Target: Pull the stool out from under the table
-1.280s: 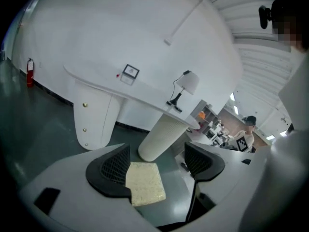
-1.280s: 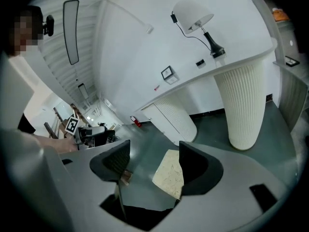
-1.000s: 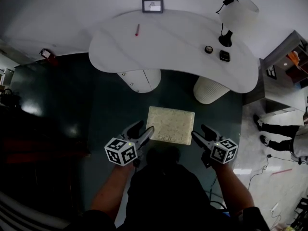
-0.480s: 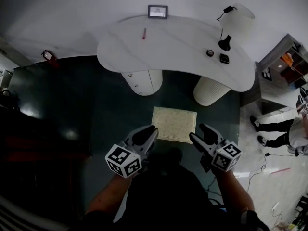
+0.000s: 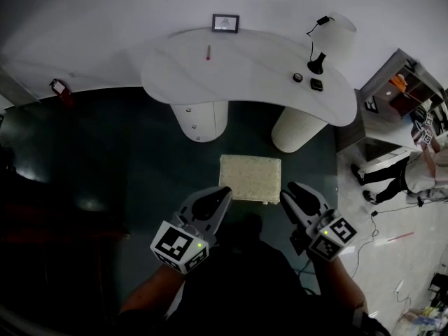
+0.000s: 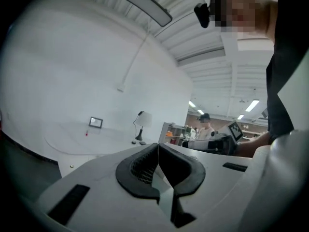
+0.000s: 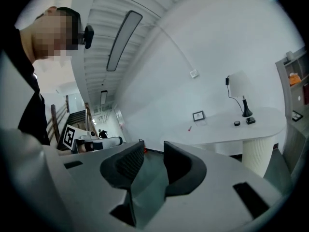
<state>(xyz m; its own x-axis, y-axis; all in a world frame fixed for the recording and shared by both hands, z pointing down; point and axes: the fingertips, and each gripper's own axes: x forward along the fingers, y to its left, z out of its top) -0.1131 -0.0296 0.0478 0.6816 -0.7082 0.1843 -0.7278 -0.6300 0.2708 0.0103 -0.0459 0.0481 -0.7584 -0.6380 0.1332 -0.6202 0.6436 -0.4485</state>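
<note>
The stool (image 5: 250, 177), a cream rectangular seat, stands on the dark floor in front of the white curved table (image 5: 252, 68), out past its two legs. My left gripper (image 5: 222, 193) is just off the stool's near left corner, shut with nothing in it; its pads (image 6: 145, 166) meet in the left gripper view. My right gripper (image 5: 288, 190) is by the near right corner, apart from the stool. Its jaws are closing, with a gap and nothing between the pads (image 7: 130, 163).
The table carries a lamp (image 5: 329, 30), a picture frame (image 5: 225, 23), a red pen (image 5: 208, 52) and small dark items. Its white legs (image 5: 201, 117) stand behind the stool. A shelf unit (image 5: 399, 96) and a standing person (image 5: 392, 177) are at the right.
Both grippers have come back off the stool's sides toward me. The left jaws have shut and the right jaws have narrowed. The stool has stayed in place.
</note>
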